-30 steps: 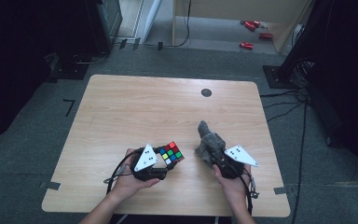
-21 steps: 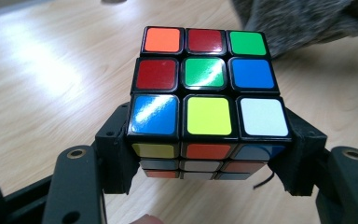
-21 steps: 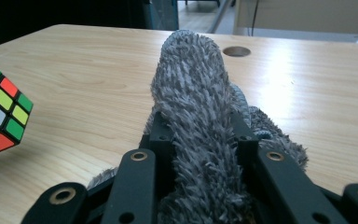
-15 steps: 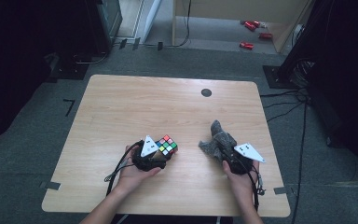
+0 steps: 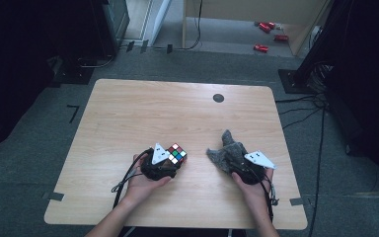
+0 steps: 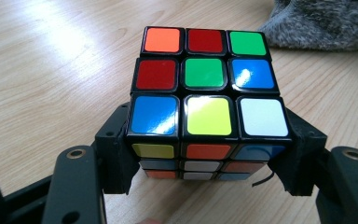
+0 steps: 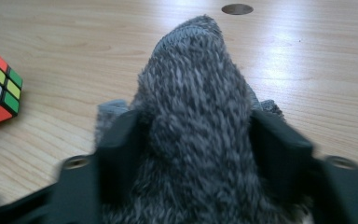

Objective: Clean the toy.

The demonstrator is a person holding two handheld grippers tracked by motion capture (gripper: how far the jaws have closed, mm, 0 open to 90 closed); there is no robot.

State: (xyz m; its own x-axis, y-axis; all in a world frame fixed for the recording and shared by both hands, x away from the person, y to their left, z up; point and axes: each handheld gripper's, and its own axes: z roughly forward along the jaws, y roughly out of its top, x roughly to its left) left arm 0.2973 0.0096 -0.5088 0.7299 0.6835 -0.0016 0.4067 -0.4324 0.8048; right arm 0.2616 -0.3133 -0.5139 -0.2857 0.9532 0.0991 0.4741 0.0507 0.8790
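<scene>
- Left tongs clamp a scrambled puzzle cube by its two side faces, jaws part-way spread to the cube's width, the cube sitting low over the table near its front edge.
- Right tongs straddle a grey fuzzy cloth; their jaws have just been opening, and the cloth sits between them, the pads seeming to have eased off it.
- Seen from the high view, cube and cloth lie near each other, apart, each just ahead of the left hand and right hand.
- Beyond them the wooden top runs bare to a small dark round cap near the far edge.
- Judged from here, both things are being set down: the right tongs should spread fully and draw straight back so no pile snags on a pad; the left should let the cube rest flat before releasing evenly, so it does not tip or skid.
</scene>
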